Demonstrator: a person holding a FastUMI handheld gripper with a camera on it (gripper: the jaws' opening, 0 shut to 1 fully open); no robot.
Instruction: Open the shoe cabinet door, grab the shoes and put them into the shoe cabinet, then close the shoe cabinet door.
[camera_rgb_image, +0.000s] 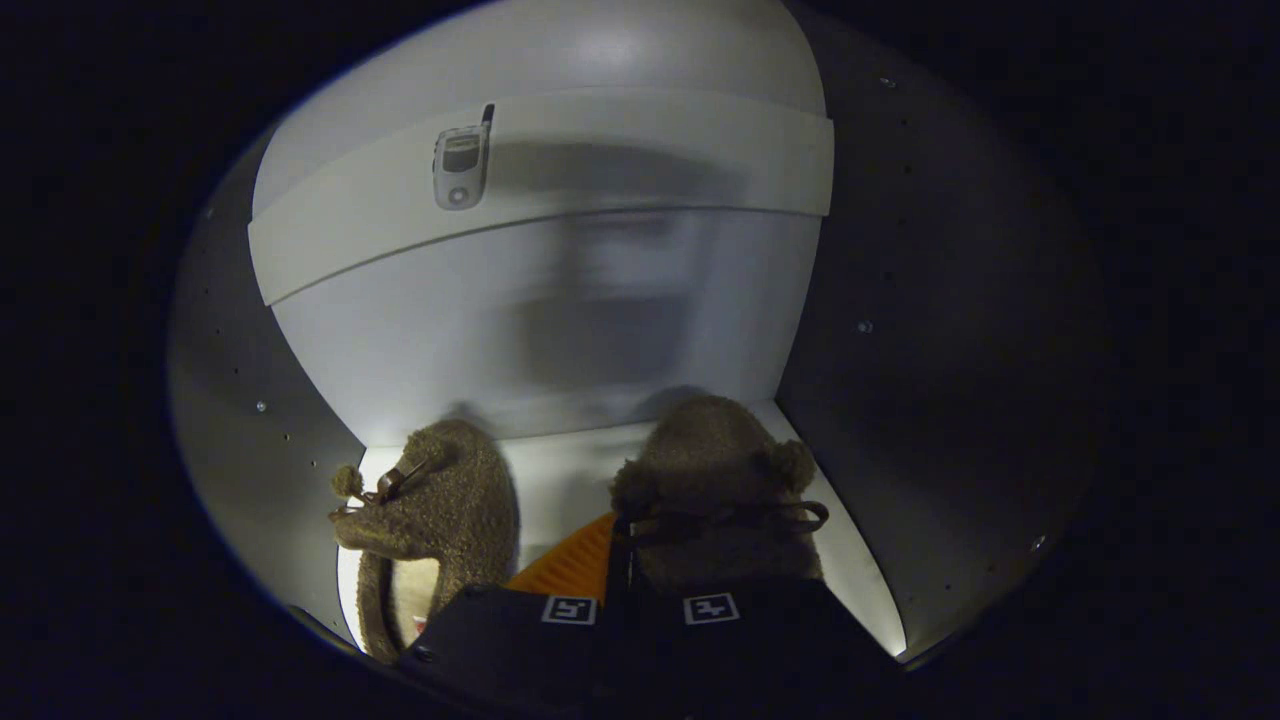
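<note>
A small silver flip phone (461, 161) with a stubby antenna lies flat on the white shelf (640, 170), near its front edge.

gripper (640, 605) inside shoe cabinet (930, 330), fingers close together, narrow gap, orange edge showing there (pinched or not, cannot tell). right slipper (715, 490) just ahead of fingers, left slipper (440, 510) beside it; bare floor strip between them. shelf (620, 170) overhead carries small phone (461, 160); open room below shelf, back panel beyond.
</note>
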